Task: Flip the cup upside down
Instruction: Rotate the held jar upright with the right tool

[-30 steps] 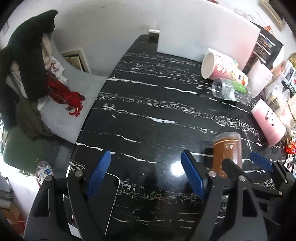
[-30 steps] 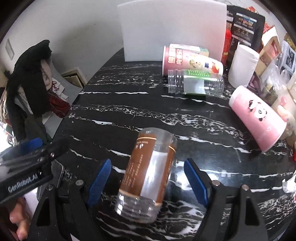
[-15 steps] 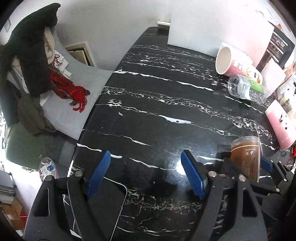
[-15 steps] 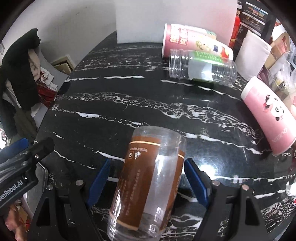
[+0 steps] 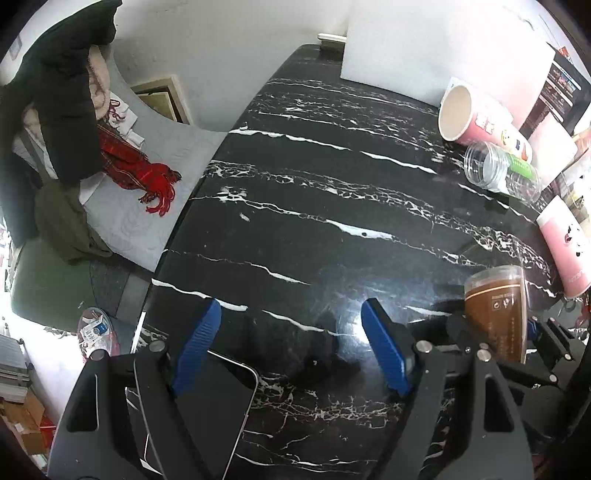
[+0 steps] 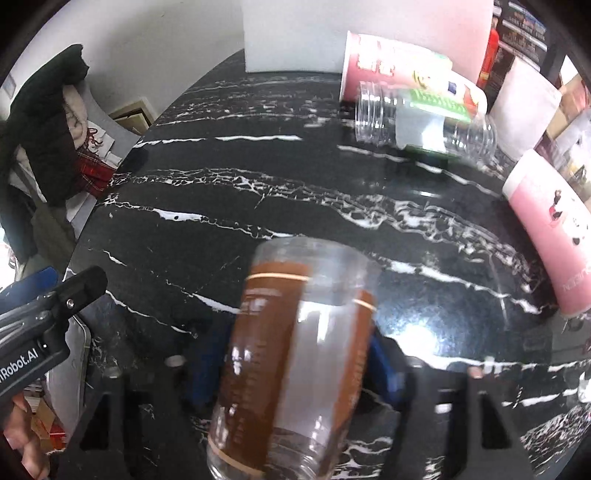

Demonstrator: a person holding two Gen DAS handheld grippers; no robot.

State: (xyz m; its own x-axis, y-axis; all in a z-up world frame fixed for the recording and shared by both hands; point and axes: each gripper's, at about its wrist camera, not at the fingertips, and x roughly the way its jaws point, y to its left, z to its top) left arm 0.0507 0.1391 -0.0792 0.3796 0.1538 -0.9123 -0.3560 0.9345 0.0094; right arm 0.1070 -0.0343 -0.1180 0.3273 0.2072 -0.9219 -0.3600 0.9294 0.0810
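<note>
A clear plastic cup with a brown label (image 6: 295, 354) sits between my right gripper's blue fingers (image 6: 384, 365), which are shut on its sides. The cup is lifted off the black marble table (image 6: 258, 184) and tilted, its far end pointing away from the camera. In the left wrist view the same cup (image 5: 496, 314) shows at the right, held in the right gripper. My left gripper (image 5: 291, 350) is open and empty, low over the table's near edge.
A phone (image 5: 210, 410) lies under the left gripper's left finger. At the far right lie a red-and-white paper cup (image 6: 406, 70), a clear bottle with a green label (image 6: 424, 118) and a pink panda cup (image 6: 554, 229). A white board (image 6: 351, 33) stands behind.
My right gripper has closed on the brown-labelled cup and raised it off the table; the cup now looms larger and more upright. The left gripper has drifted slightly, still open.
</note>
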